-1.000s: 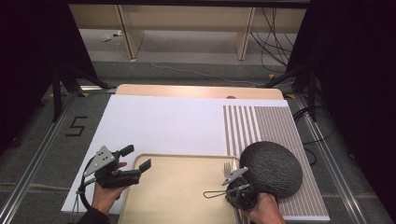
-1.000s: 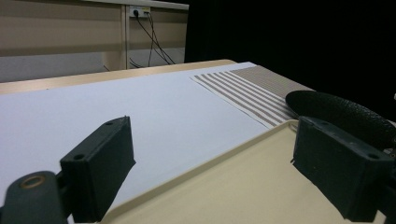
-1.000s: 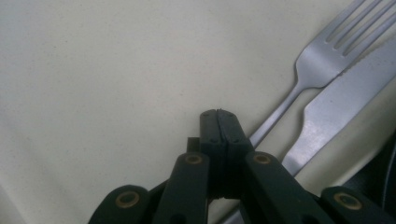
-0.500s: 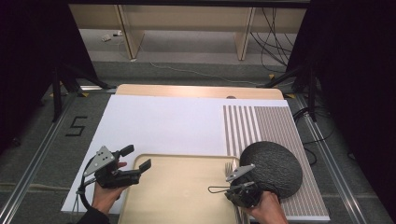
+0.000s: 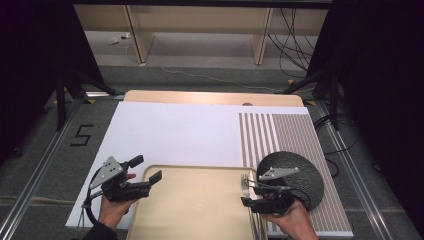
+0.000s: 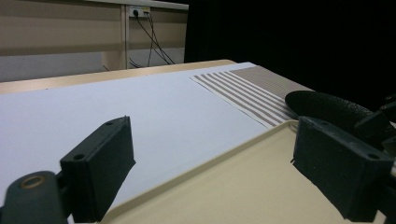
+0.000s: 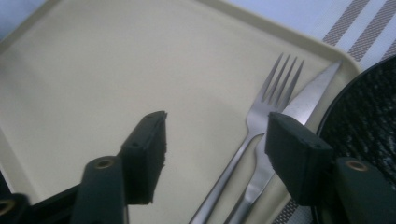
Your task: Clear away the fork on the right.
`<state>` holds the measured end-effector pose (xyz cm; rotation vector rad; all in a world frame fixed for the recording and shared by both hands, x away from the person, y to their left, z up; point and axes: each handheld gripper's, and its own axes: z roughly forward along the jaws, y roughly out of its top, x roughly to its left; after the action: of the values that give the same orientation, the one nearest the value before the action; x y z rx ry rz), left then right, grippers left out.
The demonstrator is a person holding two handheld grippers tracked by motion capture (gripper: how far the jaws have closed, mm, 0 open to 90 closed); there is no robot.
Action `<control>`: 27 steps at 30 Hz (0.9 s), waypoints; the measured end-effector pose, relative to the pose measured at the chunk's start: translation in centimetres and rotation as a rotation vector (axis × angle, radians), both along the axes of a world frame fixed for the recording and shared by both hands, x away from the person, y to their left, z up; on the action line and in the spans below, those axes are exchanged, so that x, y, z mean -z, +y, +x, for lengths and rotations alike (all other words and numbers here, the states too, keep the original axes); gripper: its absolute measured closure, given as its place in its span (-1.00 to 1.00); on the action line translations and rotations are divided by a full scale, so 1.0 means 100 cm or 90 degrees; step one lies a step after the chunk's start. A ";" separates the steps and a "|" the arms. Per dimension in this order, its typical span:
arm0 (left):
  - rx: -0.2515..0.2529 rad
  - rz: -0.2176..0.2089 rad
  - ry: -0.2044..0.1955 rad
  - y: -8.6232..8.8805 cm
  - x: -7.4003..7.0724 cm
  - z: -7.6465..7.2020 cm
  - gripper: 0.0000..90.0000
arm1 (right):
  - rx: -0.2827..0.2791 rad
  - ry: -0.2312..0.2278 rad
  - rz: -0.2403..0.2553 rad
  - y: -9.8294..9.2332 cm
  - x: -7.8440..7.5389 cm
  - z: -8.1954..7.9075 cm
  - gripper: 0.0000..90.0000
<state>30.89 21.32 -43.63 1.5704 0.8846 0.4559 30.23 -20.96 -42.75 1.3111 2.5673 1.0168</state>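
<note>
A black round plate lies flat on the striped placemat, beside the right edge of the beige tray. A steel fork and knife lie side by side along that edge of the tray. My right gripper hovers over the cutlery. Its jaws have just been opening and stand apart with nothing gripped. My left gripper is open over the tray's left corner, and the plate shows far off to its right.
A white sheet covers most of the wooden table beyond the tray. The striped placemat runs along the table's right side. Metal rails flank the table, and cables lie on the floor behind it.
The black plate, held tilted up on edge a second ago, has come down flat on the placemat. The right gripper has opened and drawn back from it. The left gripper stayed put.
</note>
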 end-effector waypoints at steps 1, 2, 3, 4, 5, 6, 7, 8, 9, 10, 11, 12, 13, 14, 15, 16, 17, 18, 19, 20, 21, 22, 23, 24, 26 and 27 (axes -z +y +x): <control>0.000 -0.001 0.000 0.000 0.000 0.000 -0.73 | 0.005 0.000 0.003 -0.001 -0.001 0.000 -0.23; -0.001 0.000 0.000 0.000 0.000 0.000 -0.73 | 0.010 -0.003 0.005 -0.002 -0.002 0.000 -0.30; -0.001 -0.001 0.000 0.000 0.000 0.000 -0.73 | 0.017 -0.005 0.005 -0.003 -0.003 0.000 -0.35; -0.001 -0.001 0.000 0.000 0.000 0.000 -0.73 | 0.019 -0.005 0.006 -0.003 -0.003 0.001 -0.41; -0.001 -0.001 -0.001 0.000 0.000 0.000 -0.73 | 0.027 -0.006 0.010 -0.004 -0.004 0.001 -0.46; 0.000 0.000 -0.001 0.000 0.000 0.000 -0.73 | 0.032 -0.010 0.012 -0.006 -0.004 0.001 -0.49; -0.001 0.000 -0.001 0.000 0.000 0.000 -0.73 | 0.035 -0.009 0.016 -0.007 -0.005 0.001 -0.52; -0.001 -0.001 -0.001 0.000 0.000 0.000 -0.73 | 0.038 -0.007 0.020 -0.008 -0.006 0.001 -0.53; -0.001 0.000 -0.001 0.000 0.000 0.000 -0.73 | 0.043 -0.013 0.023 -0.010 -0.007 0.002 -0.54; -0.001 -0.002 0.000 0.000 0.000 0.000 -0.73 | 0.047 -0.014 0.026 -0.011 -0.007 0.002 -0.55; 0.001 -0.002 0.000 0.000 0.000 0.000 -0.73 | 0.047 -0.018 0.033 -0.013 -0.008 0.002 -0.56; 0.003 -0.002 -0.002 0.000 0.000 0.000 -0.73 | 0.051 -0.012 0.033 -0.015 -0.010 0.002 -0.57; 0.000 -0.003 0.000 0.000 -0.001 0.000 -0.73 | 0.052 -0.014 0.037 -0.017 -0.011 0.002 -0.58; 0.000 -0.002 0.000 0.000 -0.001 0.000 -0.73 | 0.049 -0.026 0.039 -0.020 -0.011 0.003 -0.59; 0.001 -0.002 0.000 0.000 0.000 0.000 -0.73 | 0.059 -0.021 0.041 -0.022 -0.012 0.002 -0.59; 0.001 -0.002 0.000 0.000 0.000 0.000 -0.73 | 0.062 -0.027 0.042 -0.024 -0.013 0.002 -0.59; 0.001 -0.002 0.001 0.000 0.000 0.000 -0.73 | 0.068 -0.026 0.047 -0.026 -0.013 0.002 -0.60; 0.001 -0.003 0.001 0.000 0.000 0.000 -0.73 | 0.073 -0.028 0.048 -0.029 -0.014 0.003 -0.60; 0.001 -0.003 0.001 0.000 0.000 0.000 -0.73 | 0.072 -0.036 0.055 -0.031 -0.014 0.004 -0.61; 0.001 -0.002 0.001 0.000 0.000 0.000 -0.73 | 0.080 -0.037 0.059 -0.034 -0.015 0.004 -0.62; 0.001 -0.002 0.001 0.000 0.000 0.000 -0.73 | 0.086 -0.039 0.065 -0.037 -0.016 0.004 -0.62; 0.000 -0.003 0.001 0.000 0.000 0.000 -0.73 | 0.089 -0.039 0.067 -0.039 -0.017 0.004 -0.63; 0.001 -0.001 0.001 0.000 0.000 0.000 -0.73 | 0.095 -0.036 0.074 -0.041 -0.017 0.004 -0.63; 0.003 0.000 0.000 0.001 0.000 0.000 -0.73 | 0.098 -0.041 0.077 -0.044 -0.018 0.004 -0.63; -0.001 0.000 0.002 0.001 0.000 -0.001 -0.73 | 0.109 -0.045 0.080 -0.049 -0.019 0.005 -0.64; 0.003 -0.005 -0.002 0.001 0.000 0.000 -0.73 | 0.112 -0.051 0.079 -0.050 -0.019 0.005 -0.64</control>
<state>30.84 21.40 -43.64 1.5636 0.8795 0.4507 30.77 -25.93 -40.90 1.4641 2.3164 1.1833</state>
